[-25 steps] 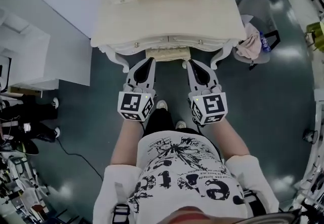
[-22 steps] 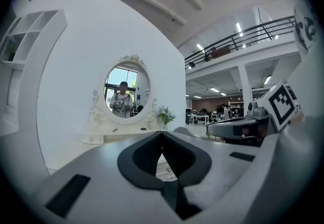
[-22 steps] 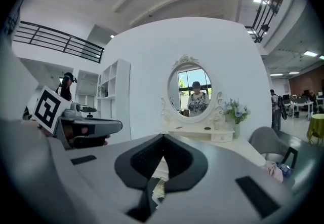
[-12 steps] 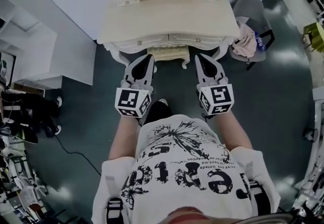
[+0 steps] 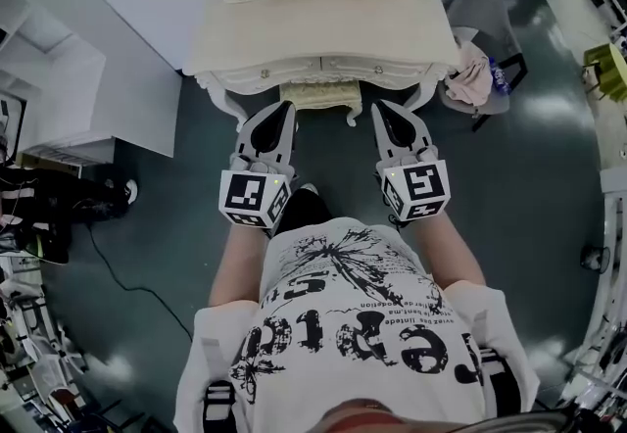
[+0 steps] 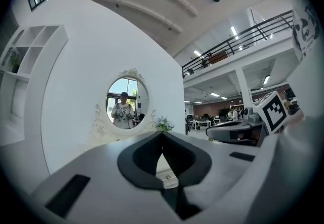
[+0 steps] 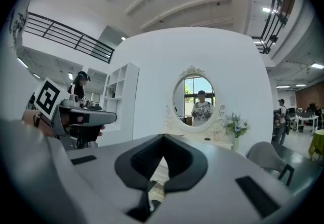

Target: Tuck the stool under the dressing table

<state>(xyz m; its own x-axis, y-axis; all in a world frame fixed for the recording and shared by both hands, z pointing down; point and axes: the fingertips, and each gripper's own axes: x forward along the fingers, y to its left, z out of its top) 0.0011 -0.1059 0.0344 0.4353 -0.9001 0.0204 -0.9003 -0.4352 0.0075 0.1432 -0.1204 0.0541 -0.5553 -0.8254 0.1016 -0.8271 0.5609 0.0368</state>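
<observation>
The cream dressing table [image 5: 323,34] stands against the white wall at the top of the head view. Only the front edge of the stool's [image 5: 319,95] cream seat shows beneath the table's front, between its curved legs. My left gripper [image 5: 286,109] is shut and empty, with its tip just left of that edge. Just right of the edge, my right gripper [image 5: 376,108] is also shut on nothing. In the left gripper view the left gripper [image 6: 162,134] points at the table's drawer front. In the right gripper view the right gripper [image 7: 163,137] points the same way.
A grey chair [image 5: 485,15] draped with clothes [image 5: 472,80] stands right of the table. A white shelf unit [image 5: 44,88] is on the left, with shoes [image 5: 98,206] and a cable [image 5: 137,289] on the dark floor. An oval mirror [image 7: 196,98] and flowers [image 7: 236,126] sit on the table.
The stool shows less from under the table than a second ago. Both grippers have drawn back a little from its seat and stand slightly wider apart.
</observation>
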